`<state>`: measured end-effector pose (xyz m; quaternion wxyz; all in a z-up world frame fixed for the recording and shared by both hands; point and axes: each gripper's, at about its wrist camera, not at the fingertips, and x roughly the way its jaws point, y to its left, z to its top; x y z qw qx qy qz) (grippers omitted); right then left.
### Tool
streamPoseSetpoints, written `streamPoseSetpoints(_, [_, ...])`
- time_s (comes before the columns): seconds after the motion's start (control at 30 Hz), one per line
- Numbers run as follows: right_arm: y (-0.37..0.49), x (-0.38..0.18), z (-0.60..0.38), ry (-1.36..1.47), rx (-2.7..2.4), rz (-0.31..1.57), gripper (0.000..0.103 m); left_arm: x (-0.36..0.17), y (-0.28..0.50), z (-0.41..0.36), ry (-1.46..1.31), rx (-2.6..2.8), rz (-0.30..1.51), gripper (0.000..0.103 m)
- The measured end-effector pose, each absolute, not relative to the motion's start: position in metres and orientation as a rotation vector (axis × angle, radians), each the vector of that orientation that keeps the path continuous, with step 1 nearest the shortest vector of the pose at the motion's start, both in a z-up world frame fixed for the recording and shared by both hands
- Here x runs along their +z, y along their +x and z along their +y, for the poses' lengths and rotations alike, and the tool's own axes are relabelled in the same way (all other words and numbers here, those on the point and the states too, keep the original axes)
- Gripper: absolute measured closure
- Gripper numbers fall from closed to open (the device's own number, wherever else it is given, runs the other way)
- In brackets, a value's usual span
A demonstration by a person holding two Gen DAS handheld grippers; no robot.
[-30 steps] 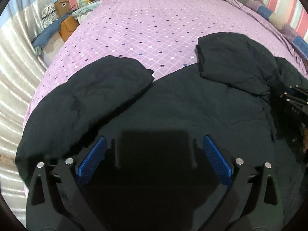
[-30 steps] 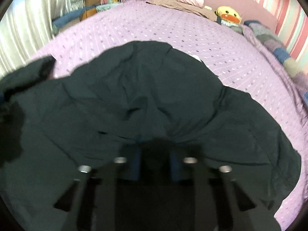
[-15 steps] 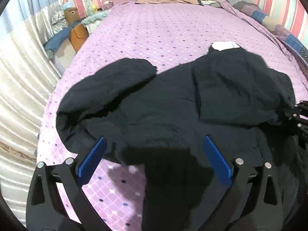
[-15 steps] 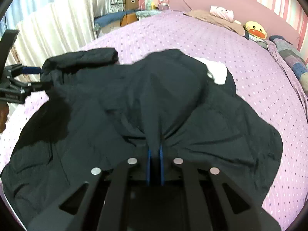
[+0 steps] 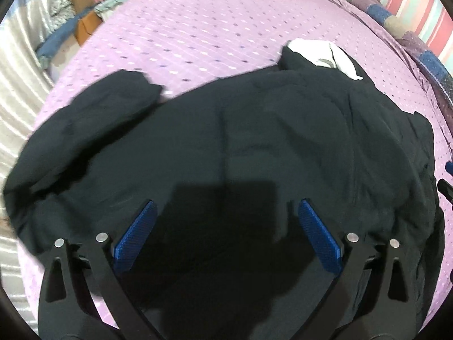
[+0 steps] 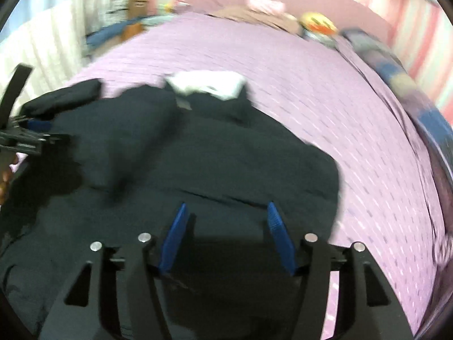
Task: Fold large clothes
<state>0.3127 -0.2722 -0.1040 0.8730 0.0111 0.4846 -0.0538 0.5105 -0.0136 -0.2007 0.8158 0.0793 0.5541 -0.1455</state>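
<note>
A large black garment [image 5: 240, 147] with a white inner collar [image 5: 320, 51] lies spread on the purple bed [image 5: 212, 22]. Its left sleeve [image 5: 113, 104] sticks out to the left; the right sleeve lies folded across the body [image 6: 136, 147]. My left gripper [image 5: 226, 232] hovers wide open above the garment's lower part, nothing between its blue pads [image 5: 136, 235]. My right gripper [image 6: 226, 235] is over the garment's right lower part [image 6: 254, 170]; its jaws are opening and nothing is between them. The left gripper [image 6: 31, 138] shows at the left edge of the right wrist view.
Pillows and a yellow duck toy [image 6: 317, 22] lie at the head of the bed. A patchwork blanket [image 5: 396, 22] runs along the right side. Boxes and clutter [image 5: 82, 19] stand beyond the left edge, next to a pale curtain [image 5: 17, 79].
The right gripper, shut on the black fabric, carried the sleeve inward, then let go and opened. The left gripper stayed open and shifted over the garment. The white collar has come into sight.
</note>
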Motion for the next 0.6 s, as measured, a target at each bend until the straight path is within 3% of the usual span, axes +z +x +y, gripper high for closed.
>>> streamPoseSetpoints(0.17, [0.312,-0.138,-0.339,0.166,-0.232,1.076,0.038,-0.232,0.528,-0.04,0.192,-0.361,1.243,0.005])
streamPoseSetpoints(0.33, [0.318,-0.176,-0.354,0.353,-0.215,1.101,0.041,-0.237,0.53,-0.042,0.147,-0.418,1.259,0.036])
streamPoseSetpoints(0.4, [0.319,-0.178,-0.352,0.368,-0.214,1.074,0.06,-0.234,0.529,-0.043,0.132,-0.42,1.257,0.062])
streamPoseSetpoints(0.47, [0.318,-0.172,-0.344,0.338,-0.228,1.045,0.084,-0.228,0.528,-0.043,0.099,-0.425,1.25,0.078])
streamPoseSetpoints(0.53, [0.319,-0.161,-0.335,0.295,-0.236,1.007,0.092,-0.217,0.523,-0.04,0.107,-0.4,1.224,0.082])
streamPoseSetpoints(0.6, [0.319,-0.149,-0.325,0.261,-0.234,0.976,0.094,-0.207,0.509,-0.033,0.142,-0.364,1.182,0.083])
